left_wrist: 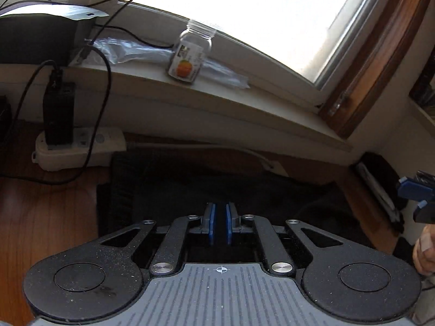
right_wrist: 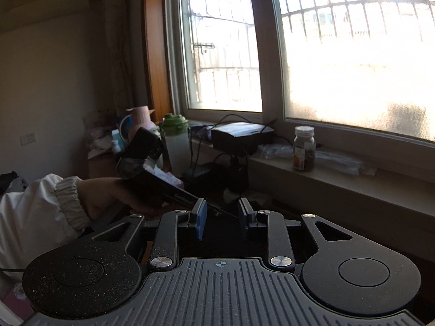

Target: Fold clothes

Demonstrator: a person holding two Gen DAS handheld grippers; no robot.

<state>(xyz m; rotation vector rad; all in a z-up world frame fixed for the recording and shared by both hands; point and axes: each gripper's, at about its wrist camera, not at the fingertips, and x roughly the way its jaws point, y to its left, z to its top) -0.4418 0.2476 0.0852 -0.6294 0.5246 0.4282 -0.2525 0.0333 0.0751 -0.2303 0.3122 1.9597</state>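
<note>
Dark garment [left_wrist: 217,184] lies flat mid-frame, edges squared — judged partly folded, more folds possibly left. My left gripper [left_wrist: 220,224] stands narrowly parted, my right gripper [right_wrist: 221,218] somewhat wider — both empty.

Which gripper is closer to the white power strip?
Left. The left gripper has the power strip just ahead on its left; the right gripper sits far across the dark cloth.

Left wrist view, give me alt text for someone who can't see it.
The left gripper, jaws slightly apart and empty, points at dark clothing on a wooden table. A jar stands on the windowsill behind.
</note>
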